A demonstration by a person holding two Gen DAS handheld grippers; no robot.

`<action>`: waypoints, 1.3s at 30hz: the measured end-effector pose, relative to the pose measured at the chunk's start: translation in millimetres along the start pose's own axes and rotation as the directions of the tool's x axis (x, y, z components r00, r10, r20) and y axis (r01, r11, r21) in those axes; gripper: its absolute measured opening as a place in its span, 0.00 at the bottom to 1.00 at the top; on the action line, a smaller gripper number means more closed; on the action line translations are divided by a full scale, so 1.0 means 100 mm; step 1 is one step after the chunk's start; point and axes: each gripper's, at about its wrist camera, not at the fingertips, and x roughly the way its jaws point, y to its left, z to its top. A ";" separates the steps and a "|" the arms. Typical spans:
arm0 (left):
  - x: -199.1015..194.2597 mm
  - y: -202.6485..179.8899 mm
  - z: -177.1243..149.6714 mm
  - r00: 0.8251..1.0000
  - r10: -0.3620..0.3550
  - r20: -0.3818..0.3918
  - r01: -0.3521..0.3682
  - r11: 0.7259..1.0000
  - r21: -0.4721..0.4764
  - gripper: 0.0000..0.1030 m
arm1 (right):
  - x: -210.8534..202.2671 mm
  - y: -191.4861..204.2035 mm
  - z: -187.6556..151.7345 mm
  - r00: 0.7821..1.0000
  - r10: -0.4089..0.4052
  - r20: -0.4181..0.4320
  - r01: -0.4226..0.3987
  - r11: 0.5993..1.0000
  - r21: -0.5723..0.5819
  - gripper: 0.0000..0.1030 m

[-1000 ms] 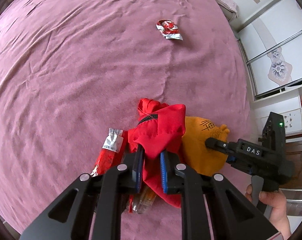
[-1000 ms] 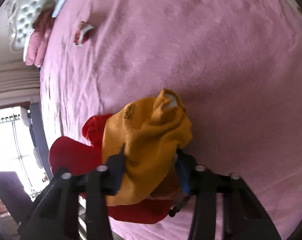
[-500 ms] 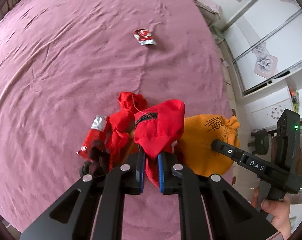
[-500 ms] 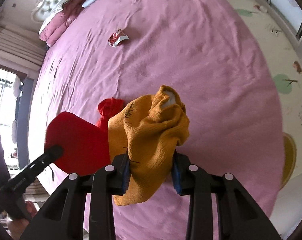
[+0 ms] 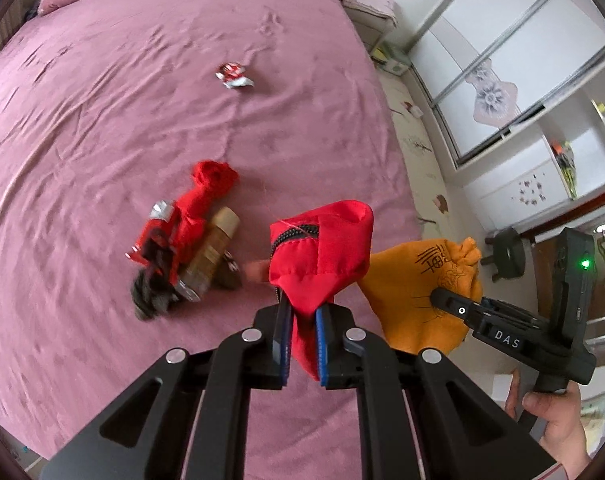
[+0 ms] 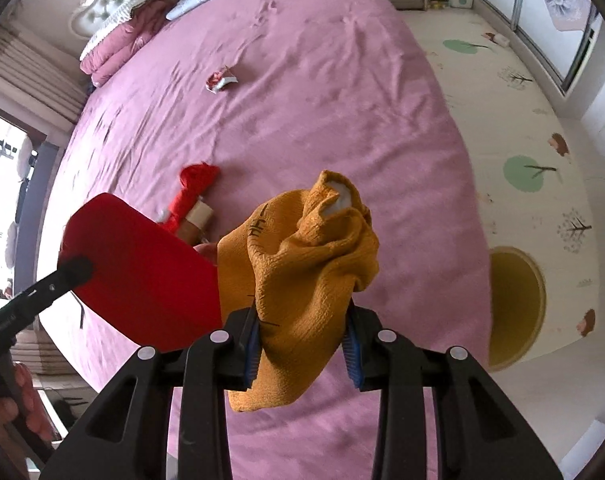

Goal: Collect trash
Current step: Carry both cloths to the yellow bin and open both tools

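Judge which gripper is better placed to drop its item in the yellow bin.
Right. The right gripper, shut on the orange cloth, has the yellow bin just to its right; the left gripper holds the red pouch farther away.

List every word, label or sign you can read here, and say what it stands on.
"DAS": white letters on the right gripper's black body.
Black characters on the orange bag: too stylised to read.
White lettering on the left gripper's arm: too blurred.
Print on the crumpled wrapper and on the bottle: too small and blurred.
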 end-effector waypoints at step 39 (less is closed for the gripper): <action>1.58 -3.31 -0.63 0.935 -0.083 -0.345 0.242 0.860 0.450 0.10 | -1.02 -2.86 -1.08 0.978 -0.196 0.067 0.150 0.895 0.421 0.32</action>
